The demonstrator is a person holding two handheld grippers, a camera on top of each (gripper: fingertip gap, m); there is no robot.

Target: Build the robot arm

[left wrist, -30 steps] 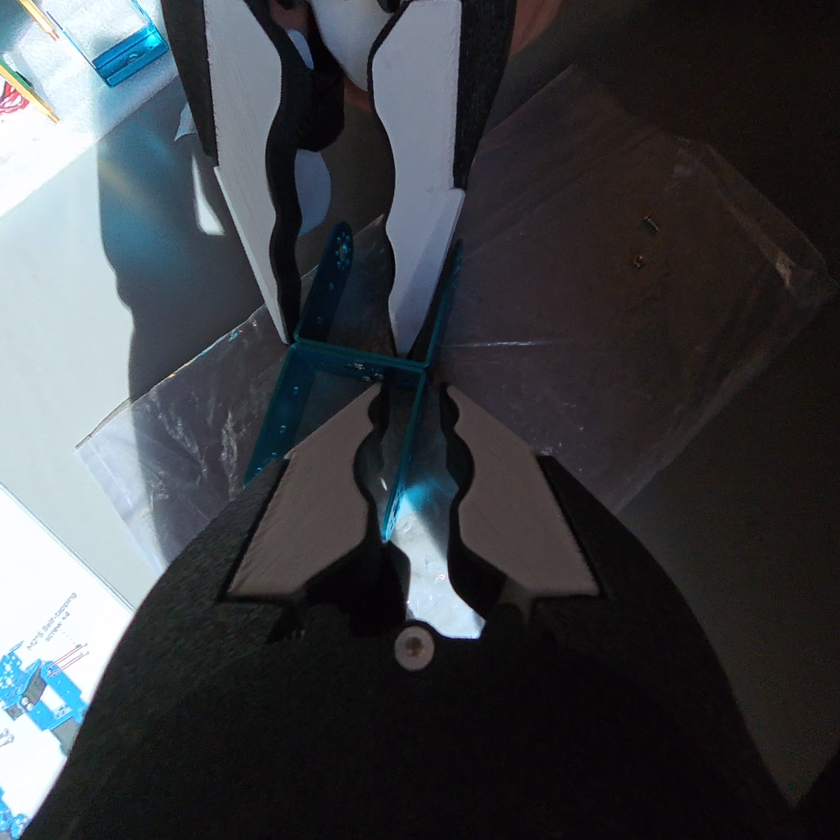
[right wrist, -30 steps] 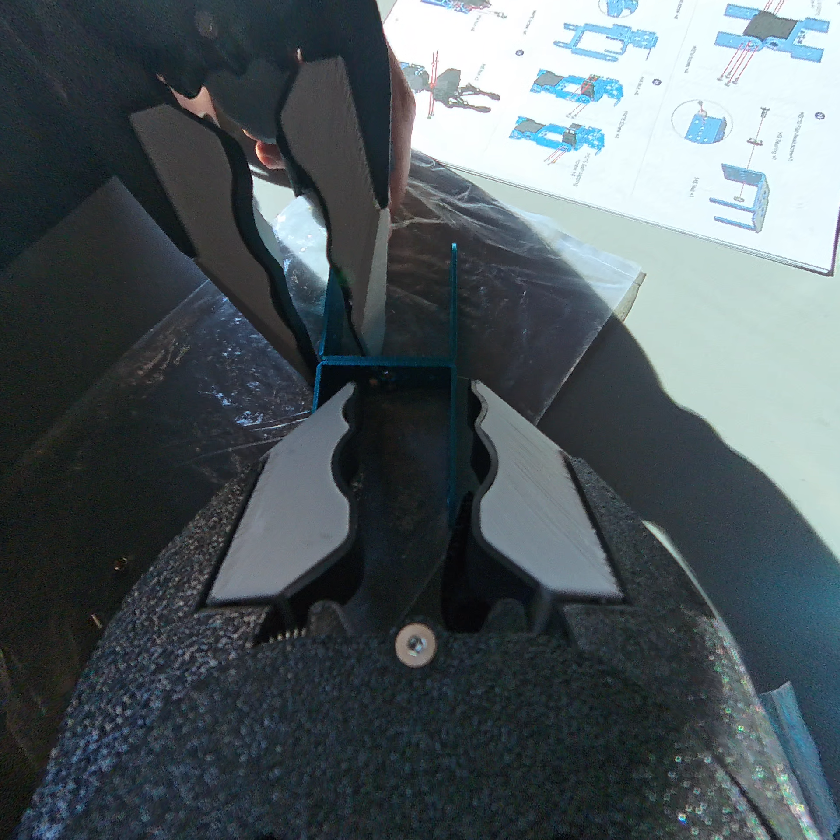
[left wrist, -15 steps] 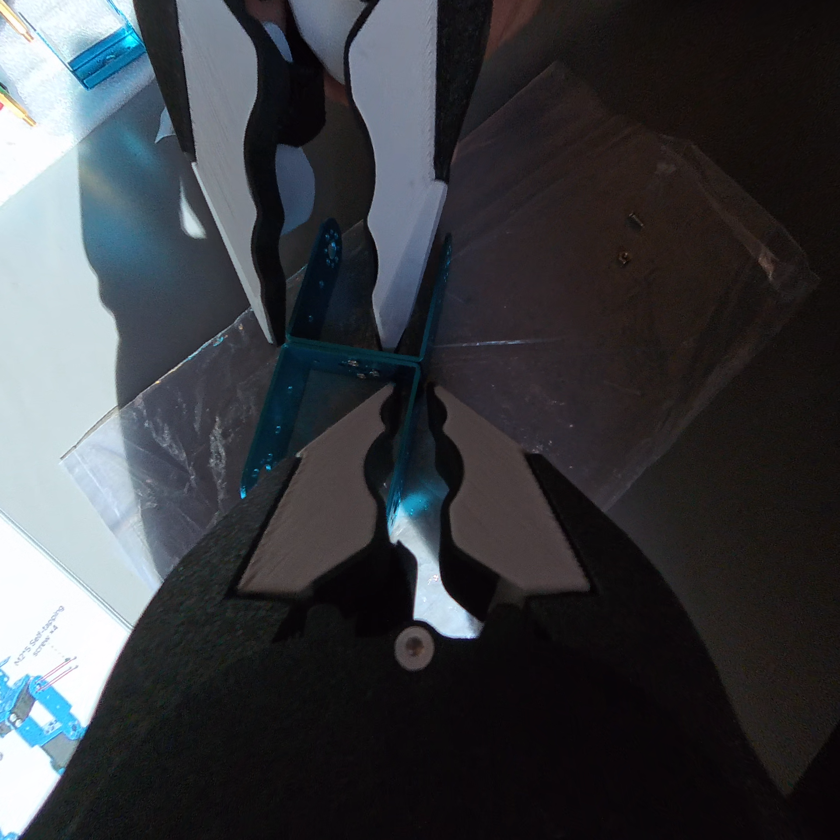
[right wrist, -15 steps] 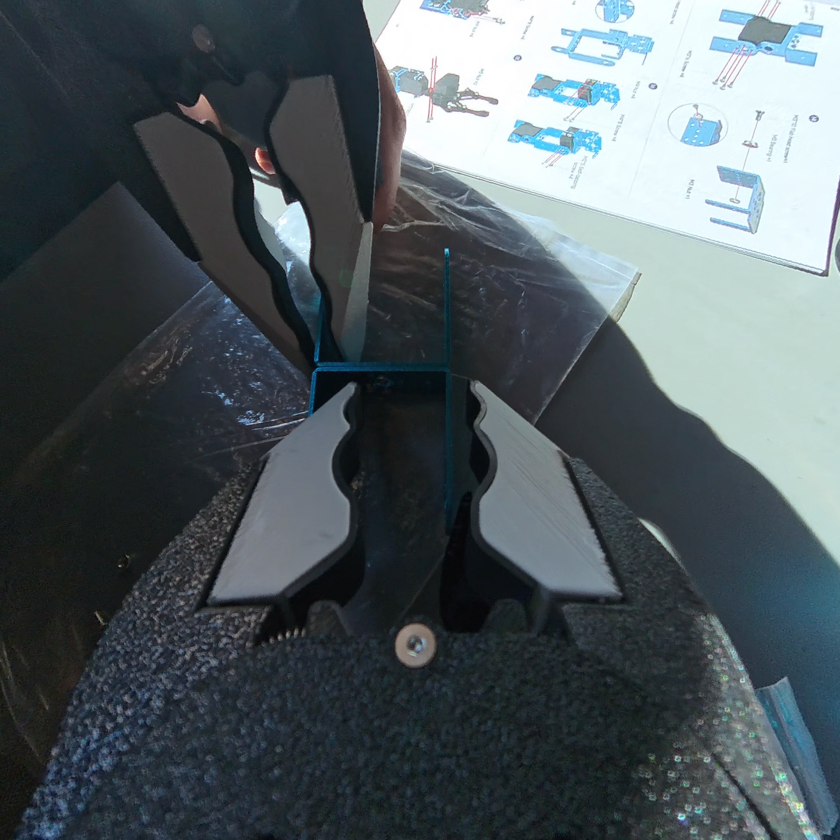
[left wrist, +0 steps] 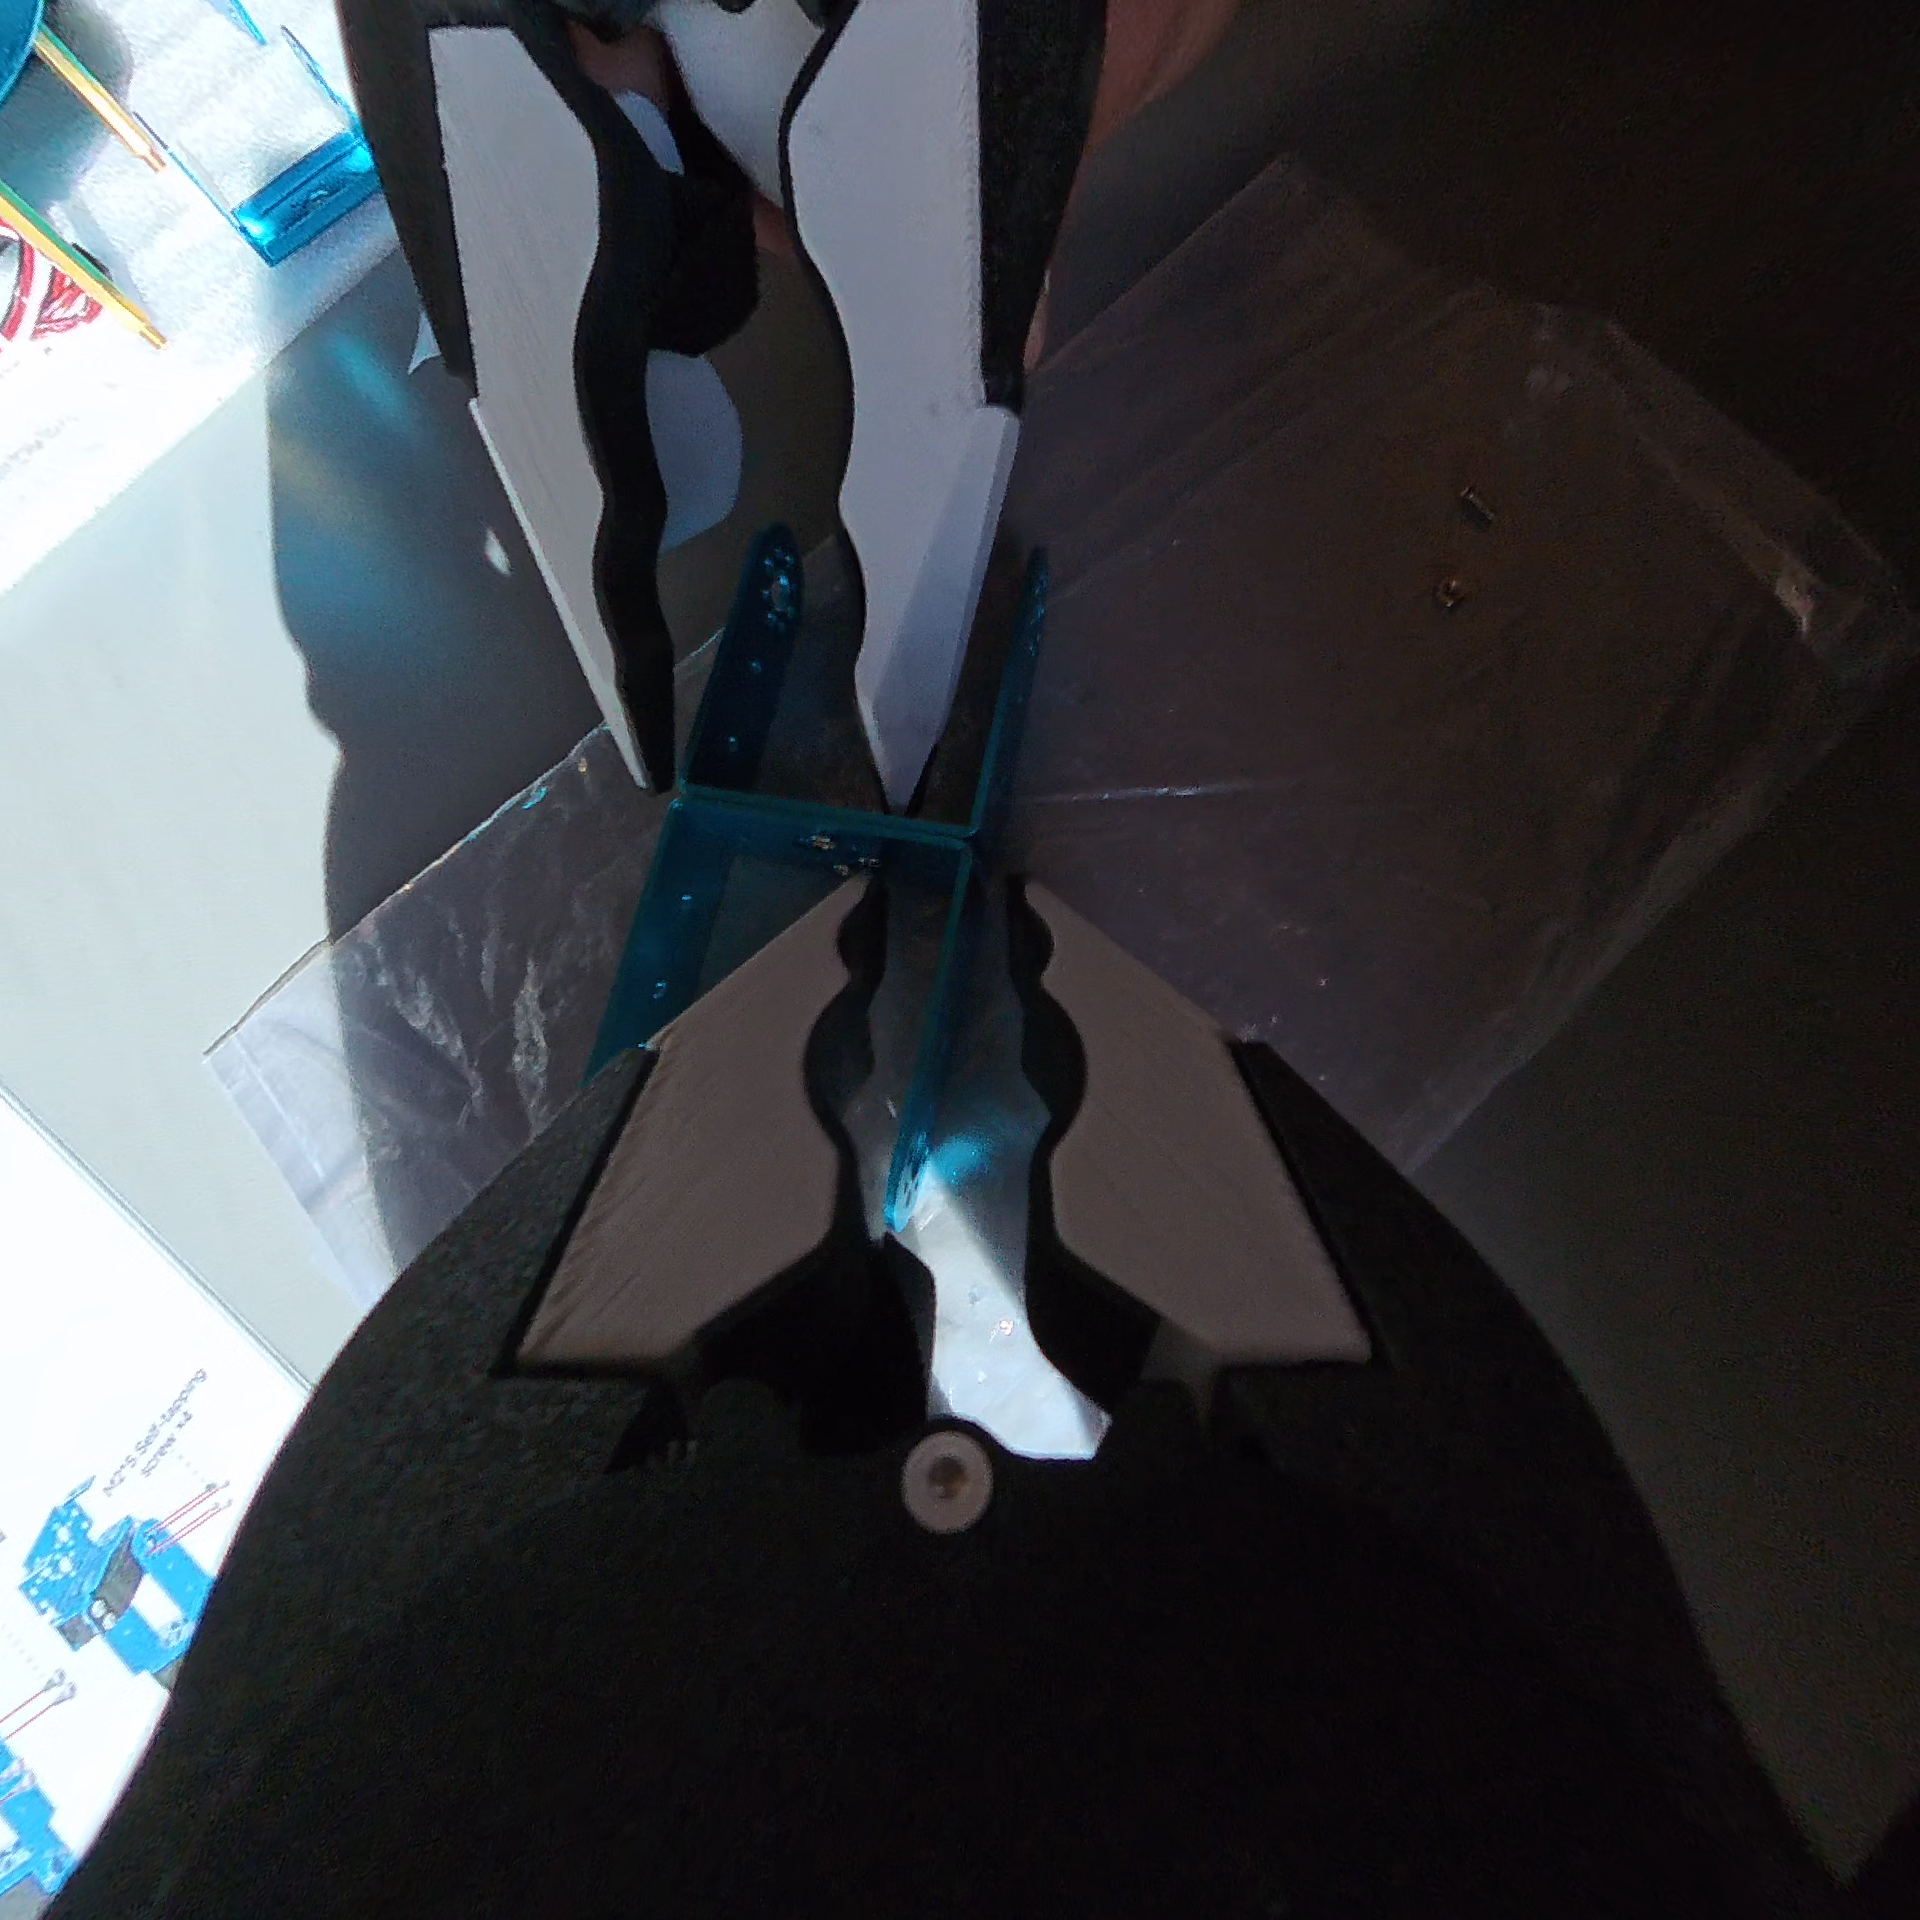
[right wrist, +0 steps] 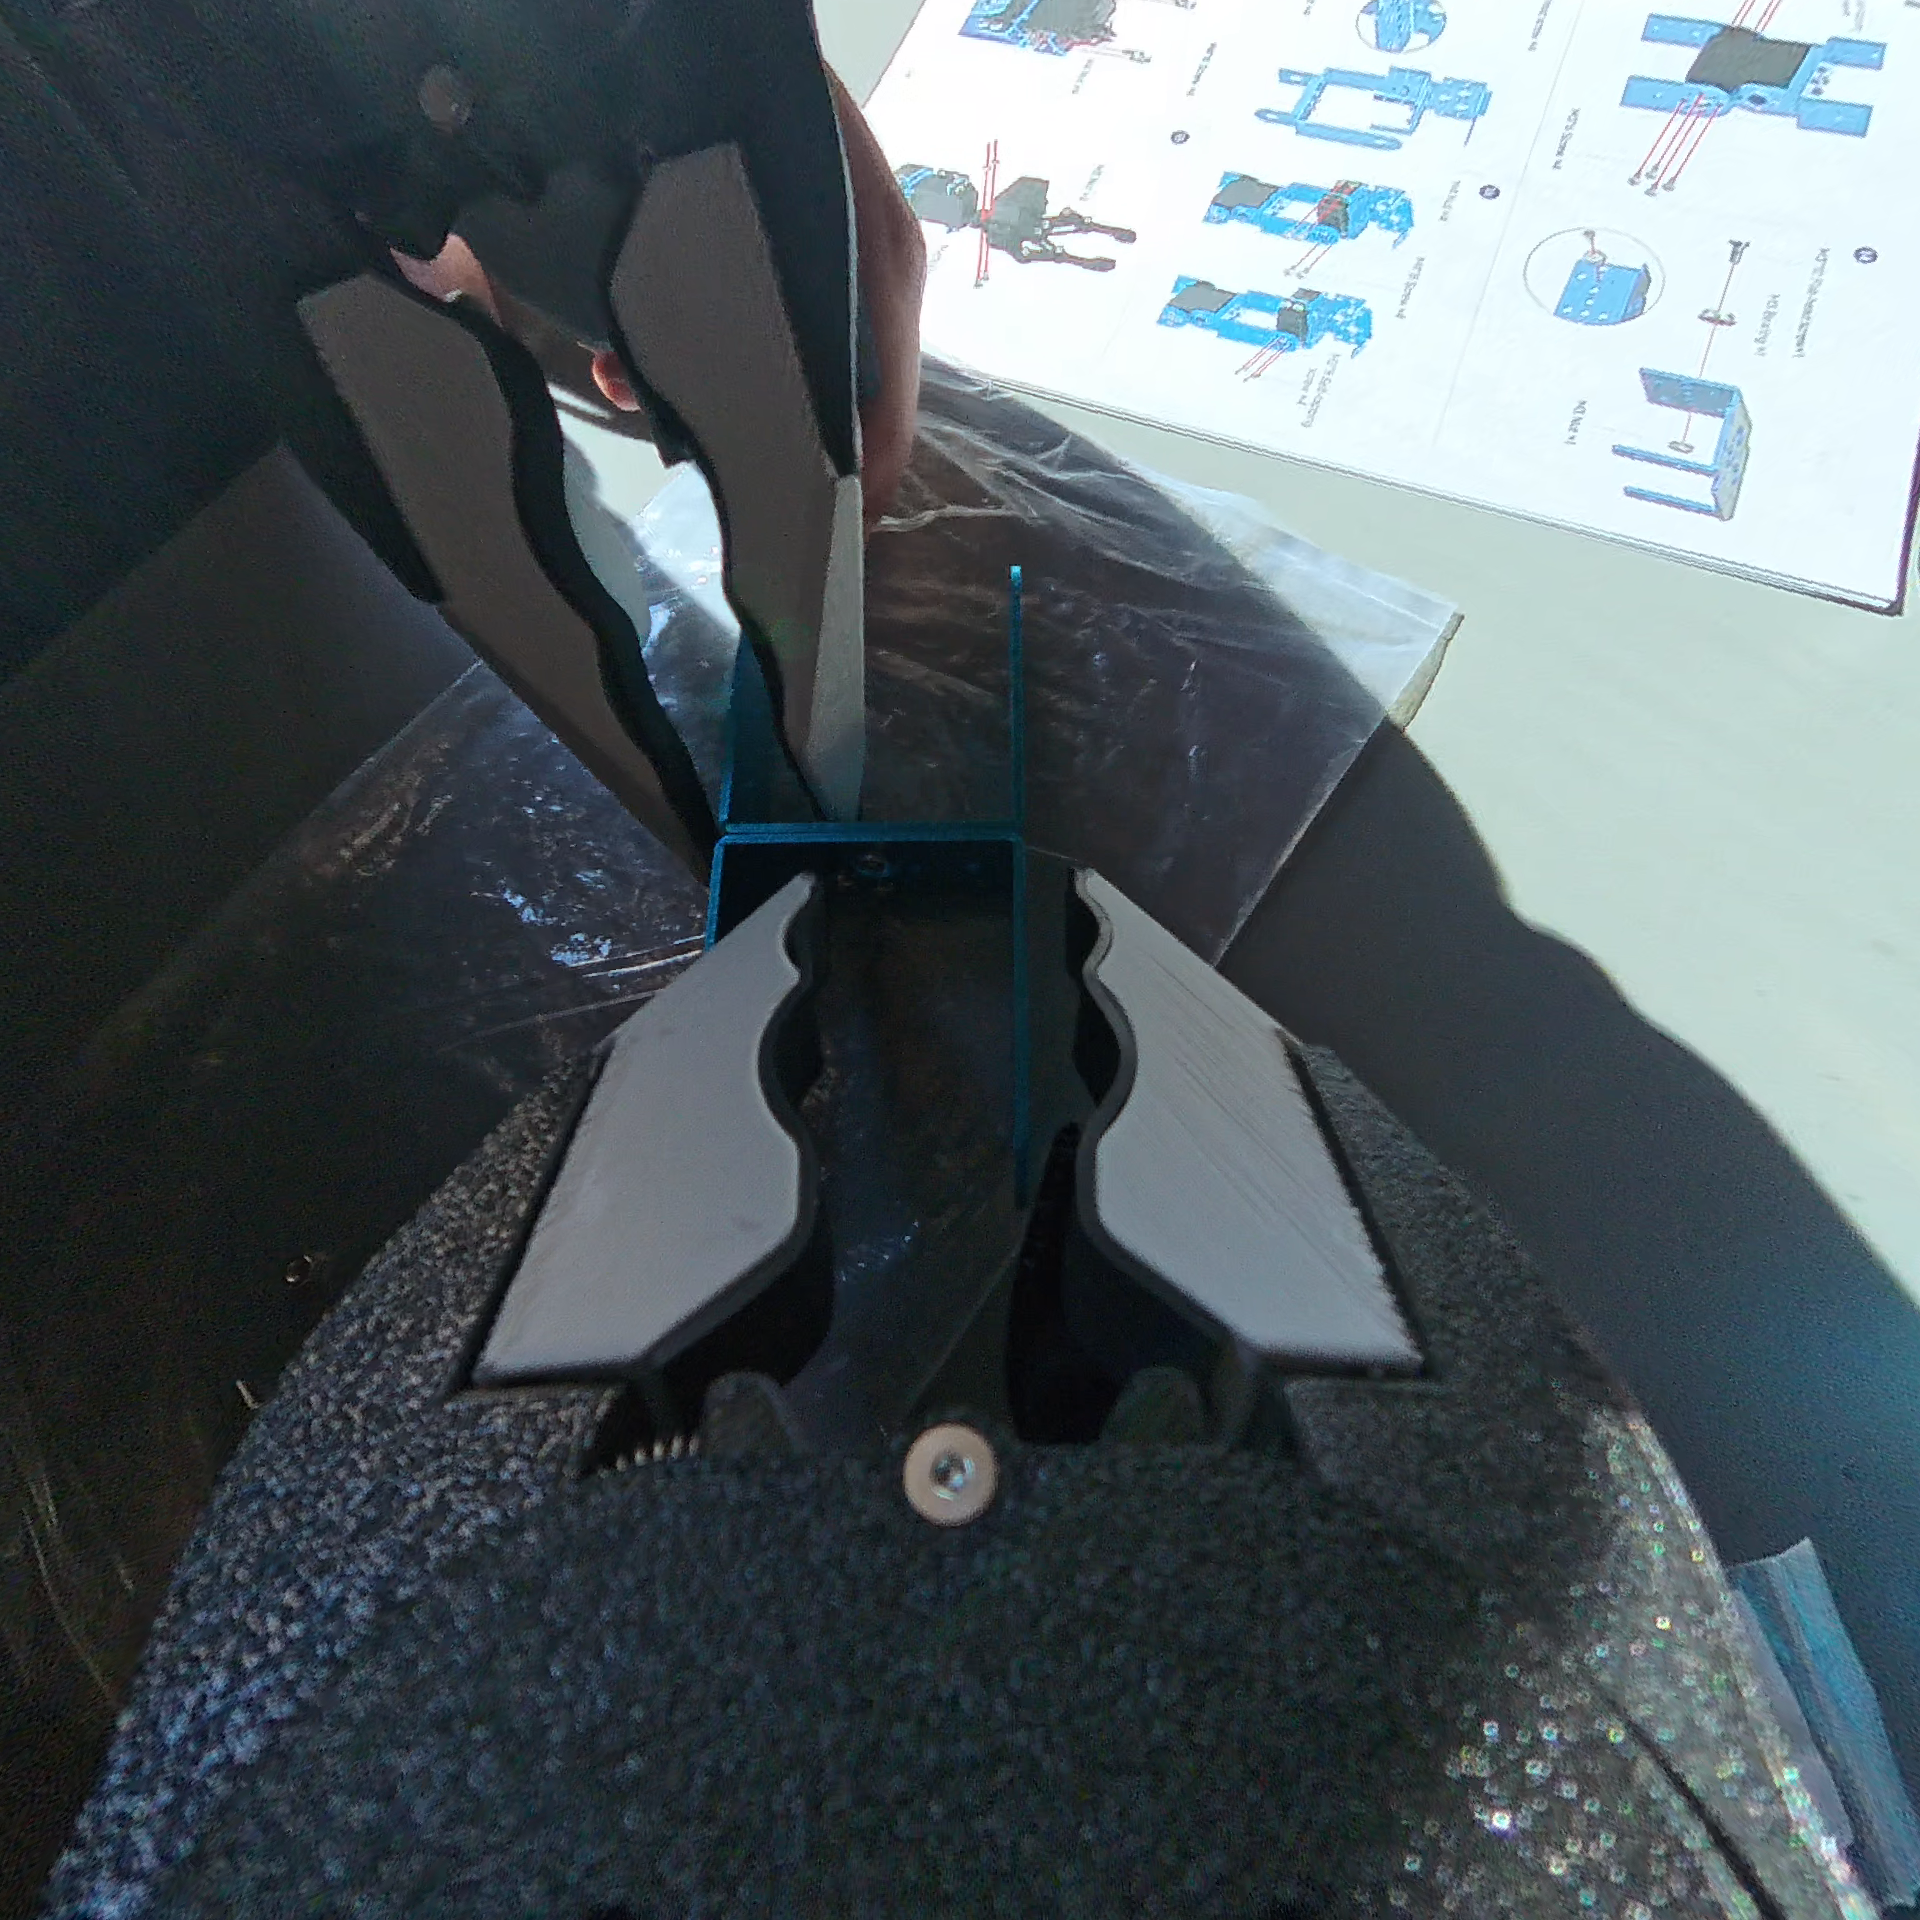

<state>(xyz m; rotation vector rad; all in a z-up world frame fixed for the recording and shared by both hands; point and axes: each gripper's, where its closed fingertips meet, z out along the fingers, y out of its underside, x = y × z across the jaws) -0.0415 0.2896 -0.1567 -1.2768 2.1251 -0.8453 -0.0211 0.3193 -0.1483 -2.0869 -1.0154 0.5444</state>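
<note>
Two blue metal U-brackets [left wrist: 727,821] stand joined back to back on a clear plastic bag; they also show in the right wrist view [right wrist: 935,836]. My left gripper [left wrist: 945,899] is open, its fingers on either side of one arm of the near bracket without clamping it. My right gripper [right wrist: 945,883] is open too and straddles the right-hand arm of the bracket on its side, with that arm close to its right finger. Each gripper shows in the other's view, coming from the far side: the right gripper [left wrist: 769,779] and the left gripper [right wrist: 769,826].
A clear plastic bag [left wrist: 1455,779] lies over a dark mat, with two small screws [left wrist: 1455,551] on it. An illustrated instruction sheet [right wrist: 1455,260] lies beyond on the pale table. Another blue part [left wrist: 301,213] sits at the far left. A hand [right wrist: 883,312] holds the left gripper.
My left gripper's fingers narrowed around the bracket arm half a second ago and have widened again. The brackets and the right gripper have hardly moved.
</note>
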